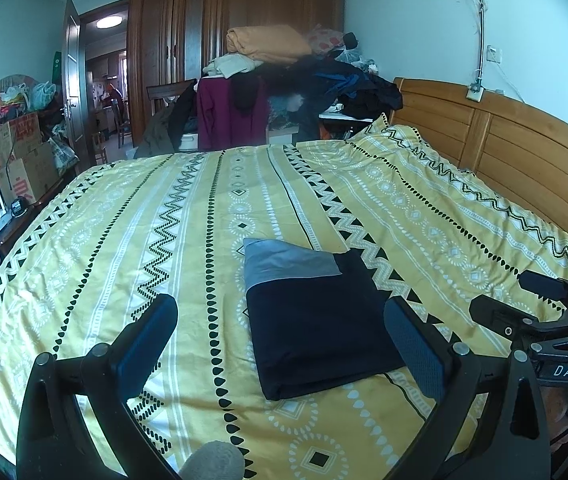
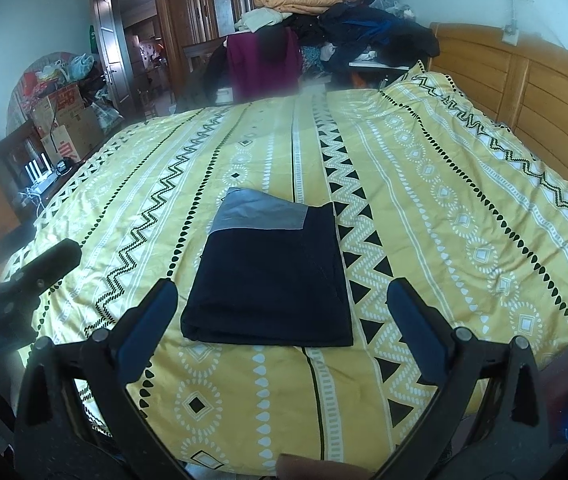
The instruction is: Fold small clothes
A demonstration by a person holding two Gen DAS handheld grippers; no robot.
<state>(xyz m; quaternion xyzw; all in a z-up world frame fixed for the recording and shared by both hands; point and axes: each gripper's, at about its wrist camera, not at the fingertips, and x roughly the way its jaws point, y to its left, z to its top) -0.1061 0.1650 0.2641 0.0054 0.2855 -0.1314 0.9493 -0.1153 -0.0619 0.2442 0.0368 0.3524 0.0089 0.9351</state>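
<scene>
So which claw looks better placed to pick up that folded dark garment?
Probably the right claw: the folded dark garment sits centred between its open fingers. From the left claw, it lies off toward the right finger.

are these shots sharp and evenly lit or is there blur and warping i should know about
Left wrist view: strong fisheye bend with dark corners, folded garment and left claw sharp, soft daylight on the bedspread. Right wrist view: same bend, right claw sharp, hazy blur along the left edge over the other claw, and a blurred patch on the maroon garment.
</scene>
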